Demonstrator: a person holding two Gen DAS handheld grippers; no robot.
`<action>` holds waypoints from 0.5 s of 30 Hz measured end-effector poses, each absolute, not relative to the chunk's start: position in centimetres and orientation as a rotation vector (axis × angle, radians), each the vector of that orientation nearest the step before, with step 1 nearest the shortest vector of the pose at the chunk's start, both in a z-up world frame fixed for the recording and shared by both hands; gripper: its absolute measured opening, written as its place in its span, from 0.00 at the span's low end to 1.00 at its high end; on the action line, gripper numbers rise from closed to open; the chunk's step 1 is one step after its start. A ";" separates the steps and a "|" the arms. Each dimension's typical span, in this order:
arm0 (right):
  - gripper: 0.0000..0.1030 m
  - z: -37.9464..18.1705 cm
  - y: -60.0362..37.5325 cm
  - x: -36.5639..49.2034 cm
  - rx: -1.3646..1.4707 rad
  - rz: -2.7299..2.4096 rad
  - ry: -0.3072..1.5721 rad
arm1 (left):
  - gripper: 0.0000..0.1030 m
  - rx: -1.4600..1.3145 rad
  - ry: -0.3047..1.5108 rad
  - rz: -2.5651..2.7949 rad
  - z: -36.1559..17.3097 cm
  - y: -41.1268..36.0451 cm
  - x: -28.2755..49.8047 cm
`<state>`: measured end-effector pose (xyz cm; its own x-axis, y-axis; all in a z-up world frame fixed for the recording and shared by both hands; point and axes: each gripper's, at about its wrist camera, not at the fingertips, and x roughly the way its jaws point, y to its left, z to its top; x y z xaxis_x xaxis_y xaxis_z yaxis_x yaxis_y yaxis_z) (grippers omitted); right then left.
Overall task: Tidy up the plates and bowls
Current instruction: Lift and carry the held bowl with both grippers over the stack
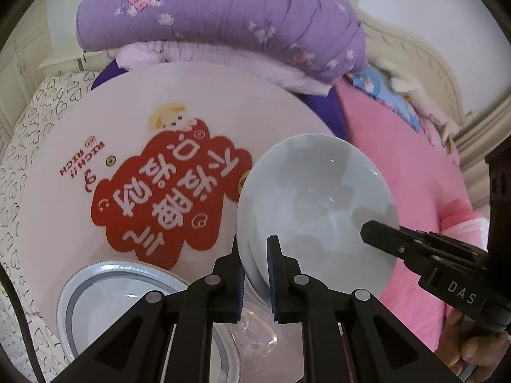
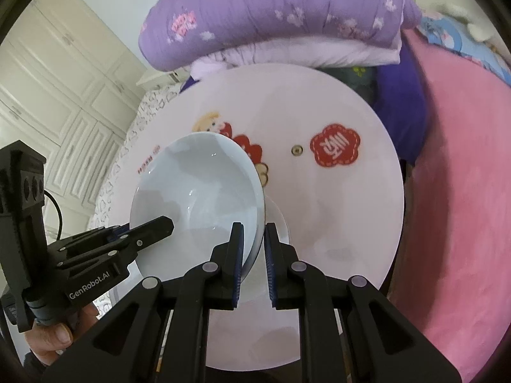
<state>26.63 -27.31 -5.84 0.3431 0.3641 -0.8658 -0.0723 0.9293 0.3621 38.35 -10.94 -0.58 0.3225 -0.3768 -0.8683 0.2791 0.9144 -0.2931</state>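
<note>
A pale blue-white bowl (image 1: 316, 204) is held tilted above a round white table (image 1: 80, 146). My left gripper (image 1: 255, 255) is shut on the bowl's near rim. My right gripper (image 2: 252, 242) is shut on the opposite rim of the same bowl (image 2: 198, 204). Each gripper shows in the other's view: the right one (image 1: 380, 228) at the bowl's right edge, the left one (image 2: 159, 223) at its left edge. A silver-rimmed plate (image 1: 95, 293) lies on the table below the left gripper, with a clear glass piece (image 1: 255, 335) beside it.
The table (image 2: 335, 191) carries red printed stickers (image 1: 166, 198). It stands on a bed with a pink blanket (image 2: 463, 191) on the right and a heart-print sheet (image 1: 19, 166) on the left. A folded purple quilt (image 2: 281, 9) lies behind. White cupboards (image 2: 64, 95) stand at the left.
</note>
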 end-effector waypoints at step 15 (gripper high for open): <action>0.12 -7.4 -27.3 26.6 0.255 0.284 1.237 | 0.10 -0.059 1.192 -0.425 -2.3 -11.9 38.1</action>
<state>26.60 -27.29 -7.43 0.3011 0.3482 -0.8877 -0.0746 0.9367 0.3421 38.05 -11.89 -2.34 0.3005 -0.3507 -0.8870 0.2895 0.9196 -0.2655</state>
